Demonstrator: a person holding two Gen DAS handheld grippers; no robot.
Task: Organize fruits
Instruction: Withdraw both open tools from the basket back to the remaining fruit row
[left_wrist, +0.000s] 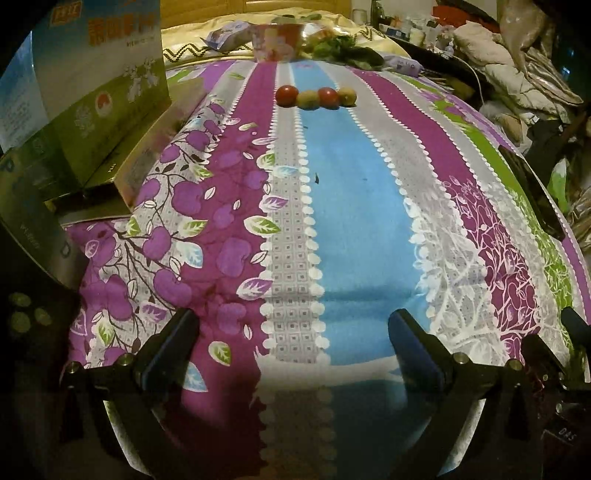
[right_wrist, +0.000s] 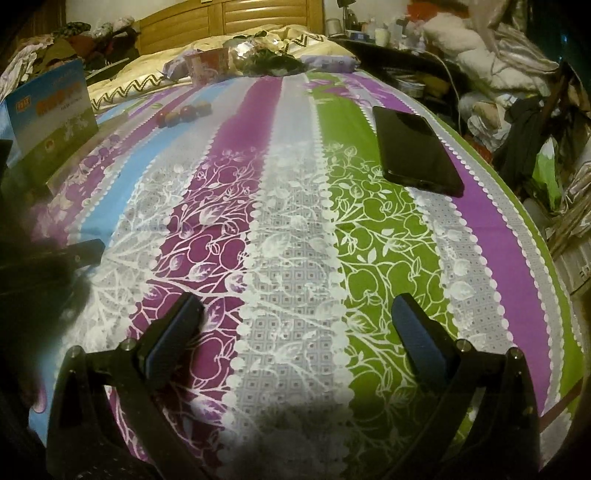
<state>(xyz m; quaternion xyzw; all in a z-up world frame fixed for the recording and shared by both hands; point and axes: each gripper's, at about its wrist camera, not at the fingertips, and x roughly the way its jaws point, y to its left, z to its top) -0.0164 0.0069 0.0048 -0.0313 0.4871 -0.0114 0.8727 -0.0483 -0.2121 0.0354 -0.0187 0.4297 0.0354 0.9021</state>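
fruits: four small round fruits (left_wrist: 316, 97) sit in a touching row on the blue stripe at the far end of the bedspread (left_wrist: 354, 229), alternating red, yellow-green, red, yellow-green; the pattern suggests the sorting is likely finished.
bowl: a red floral bowl (left_wrist: 275, 40) stands behind the row, probably the source of the fruits.
left gripper (left_wrist: 291, 332): jaws spread wide, holding nothing, low and well back from the row, so it seems parked.
right gripper (right_wrist: 295, 314): also wide apart and empty, hovering over the green and purple stripes.
phone: a dark phone (right_wrist: 415, 149) lies flat well to the right of the fruits.
box: a printed box (left_wrist: 99, 88) stands at the left edge.
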